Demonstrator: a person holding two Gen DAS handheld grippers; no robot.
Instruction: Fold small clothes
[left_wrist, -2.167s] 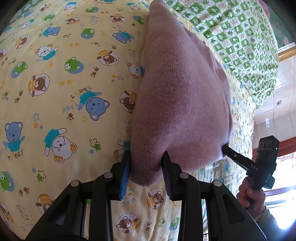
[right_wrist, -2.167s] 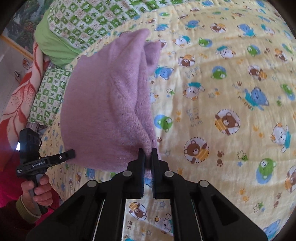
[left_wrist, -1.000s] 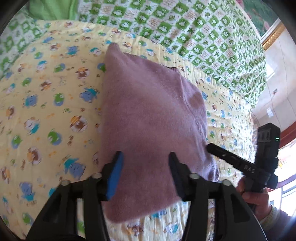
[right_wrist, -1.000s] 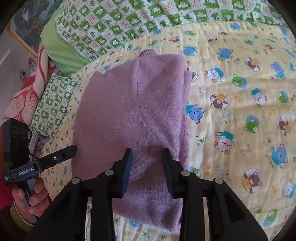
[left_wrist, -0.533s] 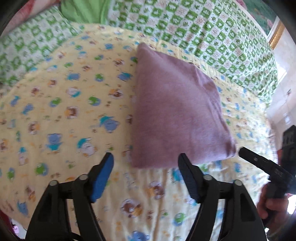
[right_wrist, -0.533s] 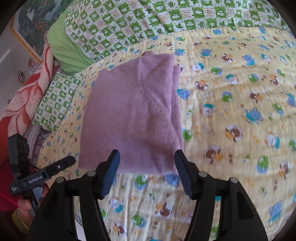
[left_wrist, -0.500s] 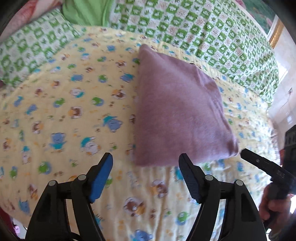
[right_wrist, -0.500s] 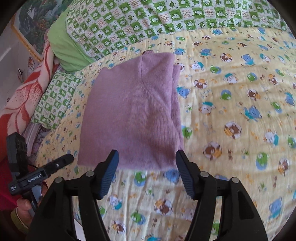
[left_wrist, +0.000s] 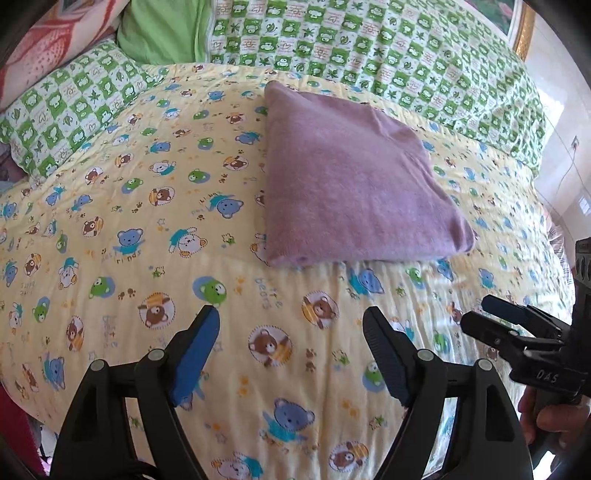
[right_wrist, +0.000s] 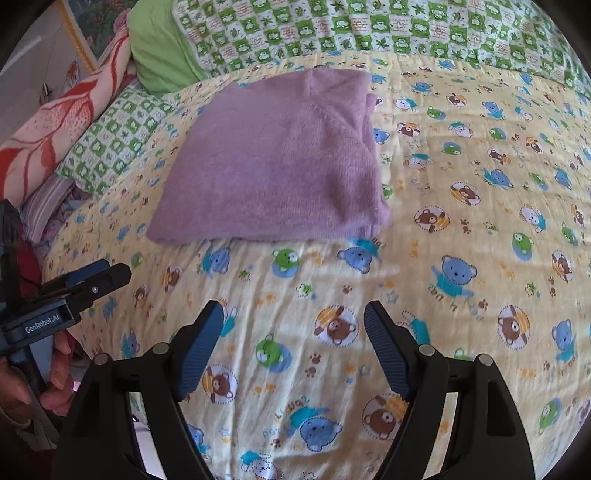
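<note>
Folded purple sweater (left_wrist: 351, 192) lies upper-centre on the bear-print bed (left_wrist: 110, 221), soft, light, floppy knit, best pinched at near-edge corners; left claw (left_wrist: 291, 328) and right claw (right_wrist: 293, 321) empty, still spreading.

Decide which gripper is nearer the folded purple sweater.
Left, narrowly. The left gripper sits just short of the sweater; the right gripper sits a little further back. Both jaws are opening, nothing between them.
</note>
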